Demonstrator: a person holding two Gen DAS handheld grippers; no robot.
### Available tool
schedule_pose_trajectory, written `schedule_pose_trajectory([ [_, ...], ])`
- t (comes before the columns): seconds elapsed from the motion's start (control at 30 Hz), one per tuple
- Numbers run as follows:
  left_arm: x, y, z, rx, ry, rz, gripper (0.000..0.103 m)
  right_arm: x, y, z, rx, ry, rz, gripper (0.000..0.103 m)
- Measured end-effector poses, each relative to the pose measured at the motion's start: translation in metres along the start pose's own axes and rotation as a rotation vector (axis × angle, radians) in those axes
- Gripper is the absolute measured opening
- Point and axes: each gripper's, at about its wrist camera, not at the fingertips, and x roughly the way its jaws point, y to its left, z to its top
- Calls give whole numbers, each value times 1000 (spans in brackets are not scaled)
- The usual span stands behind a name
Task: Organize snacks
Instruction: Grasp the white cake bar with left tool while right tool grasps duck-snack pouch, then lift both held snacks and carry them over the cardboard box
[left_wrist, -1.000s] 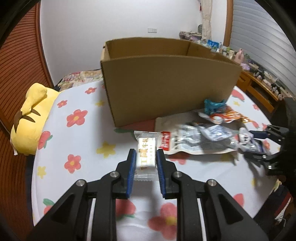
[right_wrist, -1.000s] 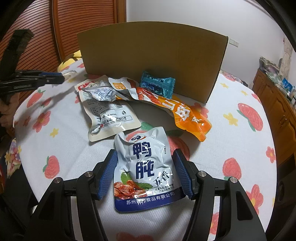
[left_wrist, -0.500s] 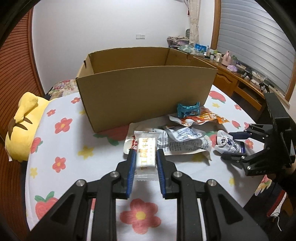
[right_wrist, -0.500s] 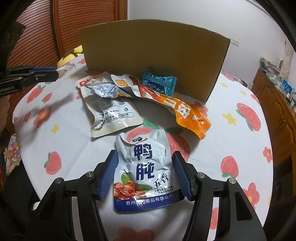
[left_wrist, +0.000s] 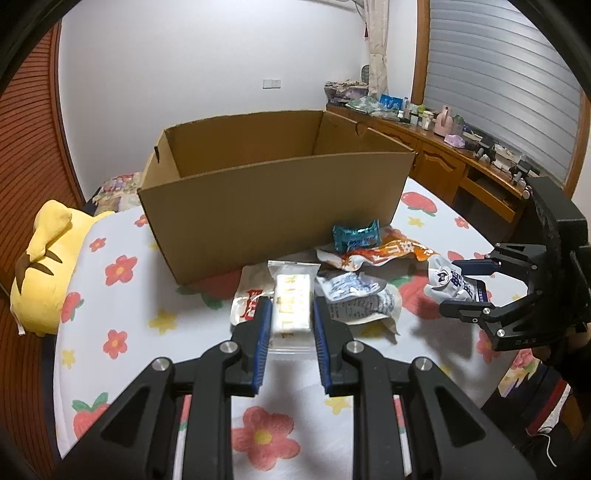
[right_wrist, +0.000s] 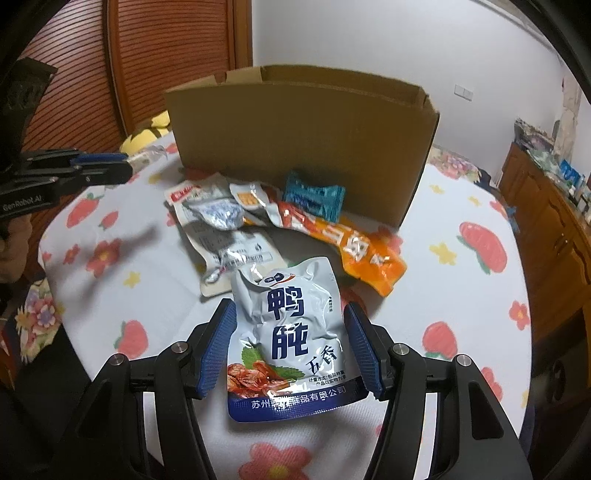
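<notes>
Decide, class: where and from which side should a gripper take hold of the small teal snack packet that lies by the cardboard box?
Probably across the teal snack packet at its plump middle, coming from above. It leans against the cardboard box and partly rests on the orange pouch, so a side approach looks blocked, and its crimped ends are flat and thin.

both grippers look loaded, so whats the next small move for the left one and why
Probably lift the left gripper forward over the box rim and let go there. It is shut on the white bar, the box stands open just ahead, and the other snacks lie beside its front wall.
</notes>
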Motion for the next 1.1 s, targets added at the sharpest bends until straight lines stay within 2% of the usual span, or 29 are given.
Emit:
schedule_pose_trajectory([
  [0.77,-27,-13,41,28,-95,8,20,-52,10,62,-47,-145,-9,62],
  [1.1,-20,-7,68,33,-104,14,20,-58,10,95,-67,-180,-9,62],
])
